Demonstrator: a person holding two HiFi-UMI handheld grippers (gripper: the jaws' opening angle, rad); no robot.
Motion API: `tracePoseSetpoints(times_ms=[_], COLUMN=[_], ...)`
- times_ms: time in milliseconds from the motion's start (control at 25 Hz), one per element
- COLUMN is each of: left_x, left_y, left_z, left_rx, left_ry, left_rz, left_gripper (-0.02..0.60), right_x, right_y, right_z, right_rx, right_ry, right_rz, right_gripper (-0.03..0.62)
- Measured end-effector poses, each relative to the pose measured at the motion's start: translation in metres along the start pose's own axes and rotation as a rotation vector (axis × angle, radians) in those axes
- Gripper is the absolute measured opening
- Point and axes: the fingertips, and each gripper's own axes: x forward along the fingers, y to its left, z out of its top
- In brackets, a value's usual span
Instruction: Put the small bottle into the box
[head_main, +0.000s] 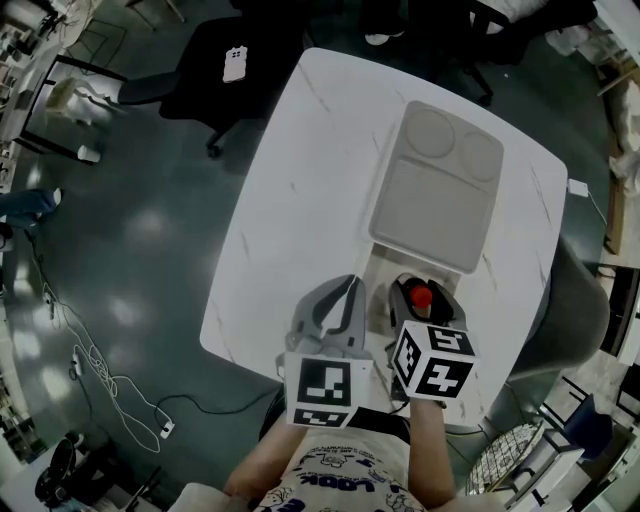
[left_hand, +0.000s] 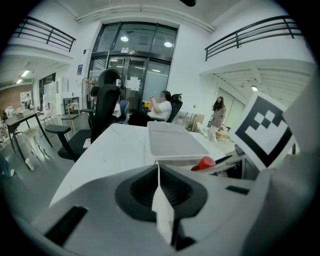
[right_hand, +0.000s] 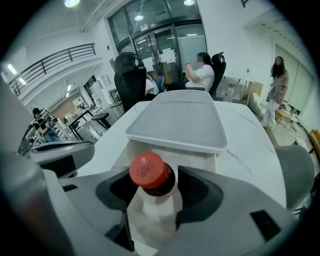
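Right gripper (head_main: 422, 290): jaws clamped on the small bottle (right_hand: 149, 172), which stands upright between them. The red cap rises above the jaw line and the pale body is pinched below the neck. Grip looks centred.

Left gripper (head_main: 349, 285): jaws closed flat on each other with nothing between. It sits just left of the right jaws and roughly level with them.

Box (right_hand: 167, 149): directly ahead of the right jaws and close. Its wide flat lid (right_hand: 175, 117) spreads out beyond and above a pale recess. I take that recess for the opening (its depth cannot be read from here).

Step in hand, as I judge it: carry the bottle forward and set it in.
- Keep it upright. The cap is the highest part and looks likeliest to catch the lid's near edge.
- Go in low, under that edge if the recess is the way in, and centre between the recess's side walls.
- Let go only once the base rests on something. The bottle is tall for its base and would tip if dropped.

Room and edges:
- Ahead of the jaws the gap to the box is short, so the move is small.
- Left of the jaws the closed left gripper crowds the path and is better drawn aside.
- The table (head_main: 290, 210) is bare and broad past the left gripper.
- Its near edge runs under both grippers, and the right-hand edge lies near the box.
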Motion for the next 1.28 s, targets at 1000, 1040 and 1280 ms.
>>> tracePoseSetpoints(times_ms=[1000, 1040, 1280], left_x=[-0.069, -0.073, -0.089], left_y=[-0.016, -0.016, -0.022], left_z=[0.062, 0.065, 0.076], left_rx=[0.077, 0.081, 0.1], left_ry=[-0.188, -0.196, -0.238], left_rz=[-0.029, -0.031, -0.037], left_gripper=[0.02, 0.02, 0.02], right_x=[-0.119, -0.123, -0.146], right_y=[0.027, 0.029, 0.039], right_z=[0.039, 0.04, 0.043], right_rx=[0.095, 0.093, 0.071], right_ry=[-0.342, -0.354, -0.408], right_rz=[-0.008, -0.01, -0.018], right_gripper=[0.188, 0.184, 0.173])
